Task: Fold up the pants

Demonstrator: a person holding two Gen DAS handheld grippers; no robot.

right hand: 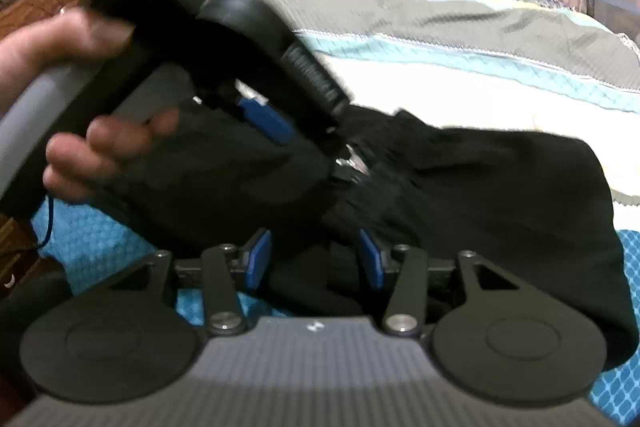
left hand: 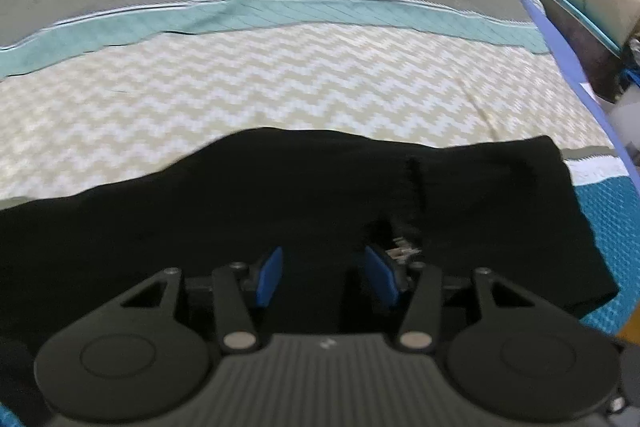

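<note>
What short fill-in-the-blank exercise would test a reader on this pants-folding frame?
1. The pants on the bed are ____ in colour.
2. The pads on the left gripper are ____ in colour.
3. The right gripper has its jaws ____, with nothing pinched.
4. The cream band of the bedspread carries a ____ pattern.

Missing words: black; blue; open; zigzag

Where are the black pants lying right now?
The black pants lie on the patterned bedspread near its front edge, in both wrist views, directly ahead of the open left tongs and right tongs.
</note>
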